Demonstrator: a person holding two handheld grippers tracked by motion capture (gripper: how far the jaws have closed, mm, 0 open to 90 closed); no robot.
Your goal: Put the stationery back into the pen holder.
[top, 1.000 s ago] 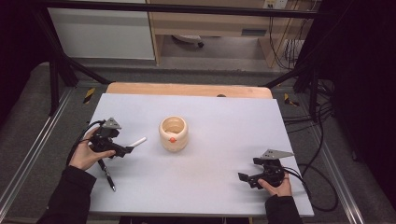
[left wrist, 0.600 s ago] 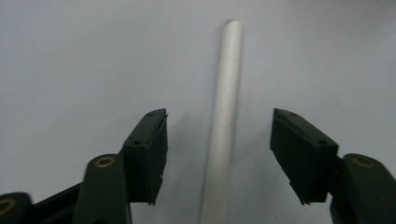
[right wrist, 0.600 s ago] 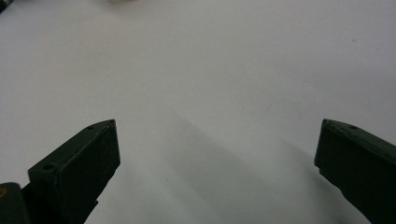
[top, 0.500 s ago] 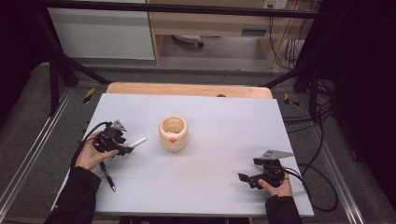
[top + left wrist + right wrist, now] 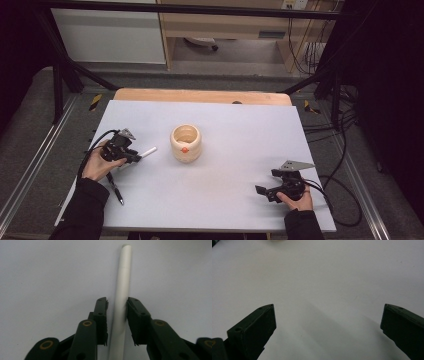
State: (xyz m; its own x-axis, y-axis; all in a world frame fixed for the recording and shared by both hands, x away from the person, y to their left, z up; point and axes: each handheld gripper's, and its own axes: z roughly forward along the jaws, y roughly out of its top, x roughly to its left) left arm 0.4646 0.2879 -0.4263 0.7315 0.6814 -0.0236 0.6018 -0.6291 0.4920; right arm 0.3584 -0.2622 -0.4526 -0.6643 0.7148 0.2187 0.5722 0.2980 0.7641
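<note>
Left gripper view puts the thin white cylindrical stick [image 5: 121, 287] right between my two black jaws, running straight away from the camera along the pale table top [image 5: 45, 272]. The jaws have just been closing: the right pad looks to be against the stick, while a sliver of gap seems to remain at the left pad, so I cannot call it a firm clamp. In the high view the stick [image 5: 146, 152] lies near the table's left edge, about midway between front and back, its free end pointing toward the small cream ribbed ceramic pot with an orange mark [image 5: 186, 143], which stands close to the table's middle, well apart from the stick. My left gripper [image 5: 131, 156] sits over the stick's near end, my left hand [image 5: 97, 165] behind it. A slim black pen [image 5: 115, 187] lies on the table just in front of that hand, toward the front left corner. My right gripper [image 5: 261, 190] rests near the front right corner, its jaws standing wide with bare table between them.
</note>
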